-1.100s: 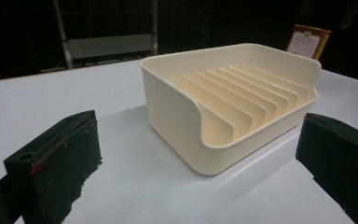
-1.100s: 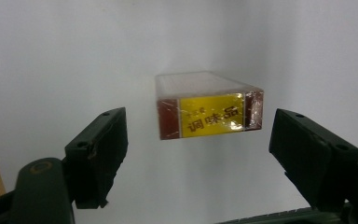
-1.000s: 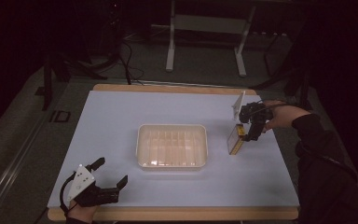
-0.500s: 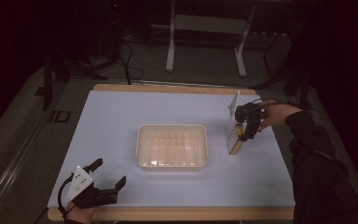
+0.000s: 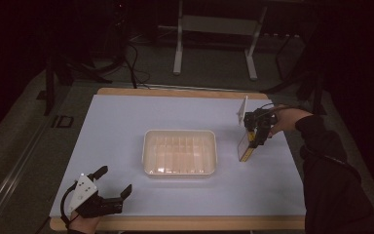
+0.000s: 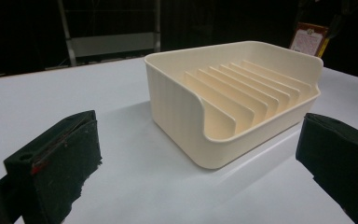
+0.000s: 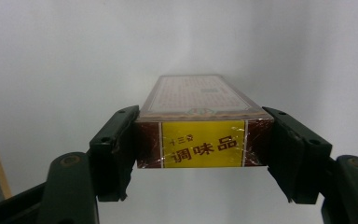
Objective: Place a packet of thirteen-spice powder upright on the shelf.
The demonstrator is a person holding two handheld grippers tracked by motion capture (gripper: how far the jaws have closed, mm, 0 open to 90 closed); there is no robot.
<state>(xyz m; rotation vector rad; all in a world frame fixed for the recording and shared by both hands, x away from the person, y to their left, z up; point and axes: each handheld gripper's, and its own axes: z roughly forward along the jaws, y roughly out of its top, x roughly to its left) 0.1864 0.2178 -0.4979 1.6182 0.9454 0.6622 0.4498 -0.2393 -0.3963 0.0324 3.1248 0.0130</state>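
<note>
A flat brown and yellow seasoning box [image 5: 245, 147] stands on end on the white table, right of the cream slotted tray [image 5: 180, 152]. My right gripper [image 5: 254, 138] is shut on the box's upper end; in the right gripper view both jaws press the sides of the seasoning box [image 7: 200, 123] and its yellow label faces the camera. My left gripper [image 5: 114, 181] rests open near the front left corner of the table, nothing between its jaws. In the left gripper view the cream tray [image 6: 235, 100] with its row of dividers lies ahead, and the seasoning box [image 6: 309, 39] shows behind it.
The table top [image 5: 126, 126] is a white sheet with a wooden edge. Dark floor, cables and a metal stand frame [image 5: 214, 29] lie beyond the far edge. A person's dark sleeve [image 5: 331, 170] reaches in along the right side.
The right gripper with the box has shifted slightly, keeping the box upright on the table. The left gripper has drawn back a little toward the front edge.
</note>
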